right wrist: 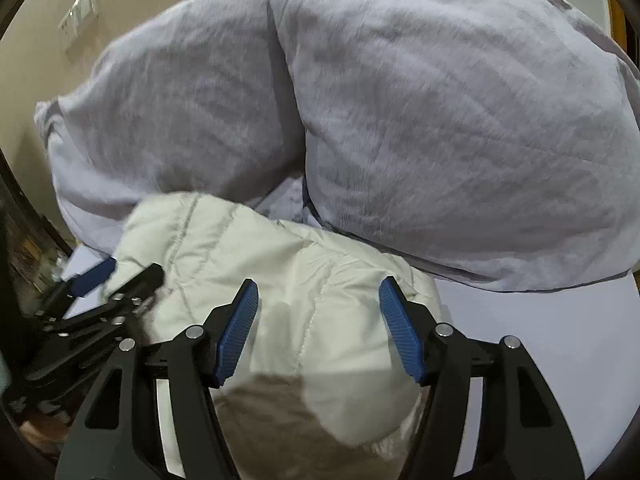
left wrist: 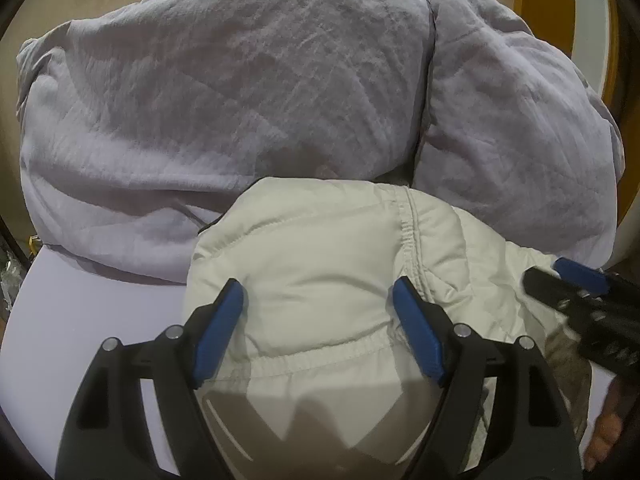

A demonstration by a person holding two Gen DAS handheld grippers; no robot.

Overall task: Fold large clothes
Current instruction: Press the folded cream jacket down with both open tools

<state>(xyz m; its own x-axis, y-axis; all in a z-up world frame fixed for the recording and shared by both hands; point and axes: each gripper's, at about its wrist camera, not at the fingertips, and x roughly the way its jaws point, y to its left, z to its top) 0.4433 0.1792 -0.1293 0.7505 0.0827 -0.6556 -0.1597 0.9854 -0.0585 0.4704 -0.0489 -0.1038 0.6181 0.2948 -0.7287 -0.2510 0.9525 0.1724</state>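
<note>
The cream quilted jacket (left wrist: 320, 264) lies bunched on the pale lilac bed sheet (left wrist: 80, 320), directly ahead of and beneath both pairs of fingers. In the left wrist view it fills the gap between the blue pads (left wrist: 218, 332) of the left gripper (left wrist: 318, 288), whose jaws stand spread without pressing the cloth. In the right wrist view the right gripper (right wrist: 318, 292) likewise hovers over the jacket with its fingers (right wrist: 400, 328) apart and nothing pinched.

No brand, label or writing can be read on it.

The jacket is puffy, off-white, with stitched quilting lines and a gathered elastic hem (left wrist: 320, 354) near the left fingers.

Beyond the fingertips lie a crumpled lilac duvet (left wrist: 224, 92) and a matching pillow (left wrist: 516, 128), with a beige wall (right wrist: 80, 60) bearing a switch plate (right wrist: 78, 18) behind them.
</note>
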